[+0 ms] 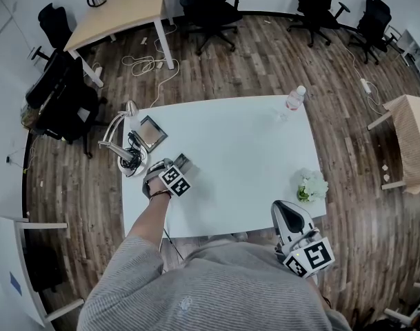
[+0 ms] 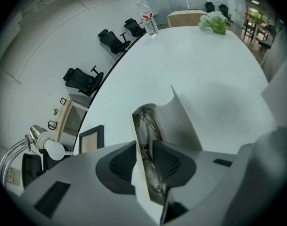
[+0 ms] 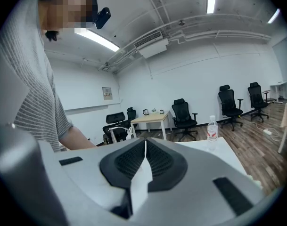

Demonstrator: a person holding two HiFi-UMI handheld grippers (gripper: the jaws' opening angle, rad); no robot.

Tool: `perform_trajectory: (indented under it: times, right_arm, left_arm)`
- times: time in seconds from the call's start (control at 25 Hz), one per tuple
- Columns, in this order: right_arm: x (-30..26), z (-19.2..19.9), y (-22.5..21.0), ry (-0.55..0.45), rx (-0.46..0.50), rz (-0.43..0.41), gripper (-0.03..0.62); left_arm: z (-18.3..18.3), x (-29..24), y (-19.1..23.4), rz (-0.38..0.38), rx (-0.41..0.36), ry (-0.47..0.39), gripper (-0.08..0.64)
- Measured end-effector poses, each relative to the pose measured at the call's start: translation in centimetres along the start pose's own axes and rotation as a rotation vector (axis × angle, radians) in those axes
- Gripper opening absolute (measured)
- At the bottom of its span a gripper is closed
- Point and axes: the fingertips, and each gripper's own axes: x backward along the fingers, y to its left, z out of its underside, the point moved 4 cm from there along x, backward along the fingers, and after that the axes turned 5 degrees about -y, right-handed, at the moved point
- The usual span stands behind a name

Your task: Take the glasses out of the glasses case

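The glasses case (image 2: 181, 121) lies open near the white table's (image 1: 244, 150) left edge, its grey lid raised. The folded glasses (image 2: 145, 126) rest inside along the case's left wall. My left gripper (image 2: 145, 161) points steeply down into the case (image 1: 182, 161), and its jaws stand narrowly apart, touching the glasses on both sides. In the head view the left gripper (image 1: 170, 174) sits right over the case. My right gripper (image 1: 287, 216) hovers off the table's front right corner; in its own view the right gripper (image 3: 145, 161) is shut on nothing.
A desk lamp (image 1: 120, 140) and a small picture frame (image 1: 149, 132) stand just left of the case. A water bottle (image 1: 294, 101) is at the far right corner, a bunch of white flowers (image 1: 311, 185) at the right edge. Office chairs and a wooden table (image 1: 120, 12) stand beyond.
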Motion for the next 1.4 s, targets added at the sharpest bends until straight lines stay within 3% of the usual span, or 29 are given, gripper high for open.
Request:
perform_trajectory:
  times: [0.08,0.24,0.68,1.08,1.4]
  right_arm:
    - [0.0,-0.1,0.0,-0.001,0.002,-0.001,0.017]
    - [-0.2,-0.2,-0.1,-0.001,0.003,0.0,0.017]
    - [-0.2,-0.2,0.0,-0.007,0.006,-0.015,0.017]
    - [0.0,-0.5,0.3,-0.024,0.018,-0.048,0.017]
    - [0.1,-0.9,0.5,-0.038,0.026,-0.084,0.017]
  left_arm:
    - [0.0,0.0,0.0,-0.008,0.008,0.005,0.069]
    - [0.1,0.2,0.5,-0.015,0.042,0.017,0.043]
    - [0.2,1.3,0.0,-0.051,0.001,-0.005,0.038]
    - [-0.3,3.9,0.2,-0.134,0.014,-0.077,0.038]
    - [-1.0,6.6,1.1,-0.188,0.072,-0.142,0.038]
